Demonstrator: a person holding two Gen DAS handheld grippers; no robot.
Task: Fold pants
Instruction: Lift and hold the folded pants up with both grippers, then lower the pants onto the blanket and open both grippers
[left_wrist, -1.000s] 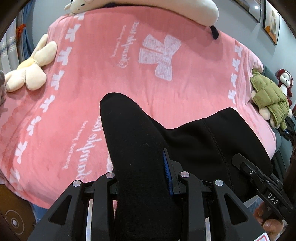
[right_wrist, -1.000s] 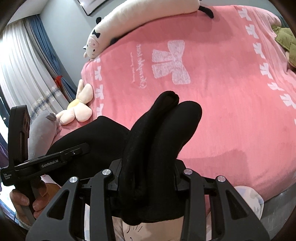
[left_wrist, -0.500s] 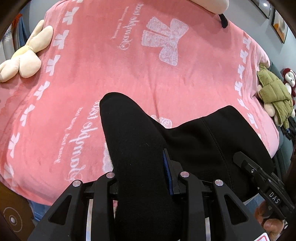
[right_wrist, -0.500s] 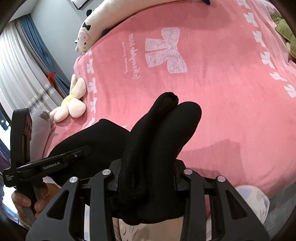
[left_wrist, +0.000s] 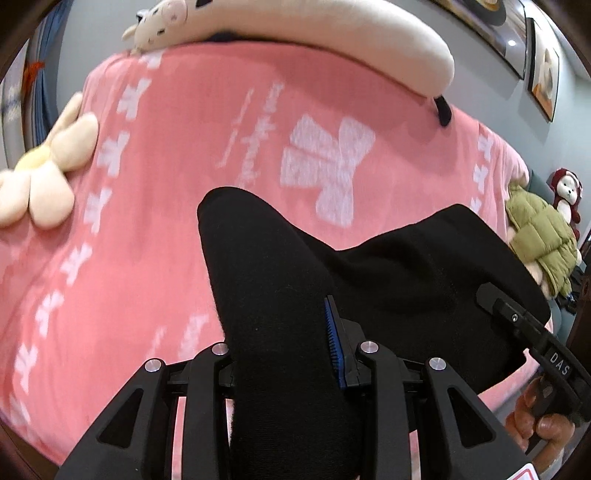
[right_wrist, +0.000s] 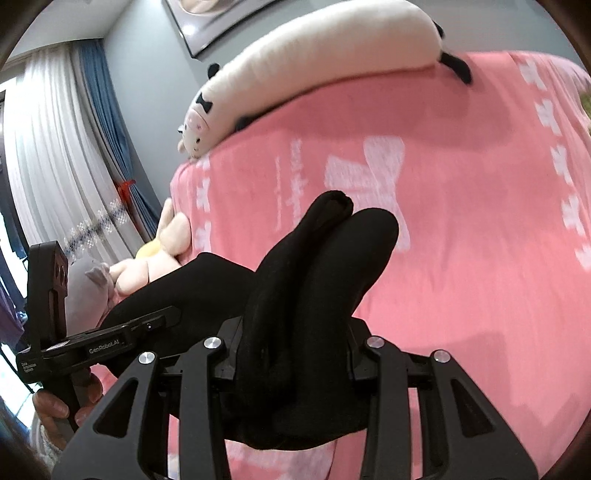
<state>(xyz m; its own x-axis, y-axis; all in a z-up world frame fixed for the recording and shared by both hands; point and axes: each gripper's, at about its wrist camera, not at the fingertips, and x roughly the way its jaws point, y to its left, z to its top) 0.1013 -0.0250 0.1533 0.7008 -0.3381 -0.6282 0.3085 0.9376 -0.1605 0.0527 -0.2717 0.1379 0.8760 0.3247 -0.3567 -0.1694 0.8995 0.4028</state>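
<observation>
Left wrist view: left gripper (left_wrist: 284, 339) clamped on a thick bunch of the black pants (left_wrist: 280, 295), cloth filling the gap between the fingers and bulging forward past them. Rest of the garment stretched off to the right as a taut dark sheet, held up over the near edge of the pink blanket (left_wrist: 184, 177) rather than lying flat on it. Right gripper (left_wrist: 524, 332) glimpsed at the lower right edge, a hand around its handle. Beyond, a flower-shaped plush (left_wrist: 40, 184) at the left, a long white plush pillow (left_wrist: 332, 40) along the head of the bed, a toy in a green puffer jacket (left_wrist: 539, 236) at the right edge.

Right wrist view: right gripper (right_wrist: 295, 343) clenched on a doubled roll of the black pants, two rounded folds sticking out ahead of the fingers. Fabric run leftward to the left gripper (right_wrist: 122, 339), also hand-held. Pink blanket with its white bow print open and bare ahead.

Progress, as a judgement: pants gathered and lifted by both ends, nothing yet laid out. No finished fold resting on the bed. Left to do: spread or lower the garment onto the blanket, bring the halves together, flatten, release.
</observation>
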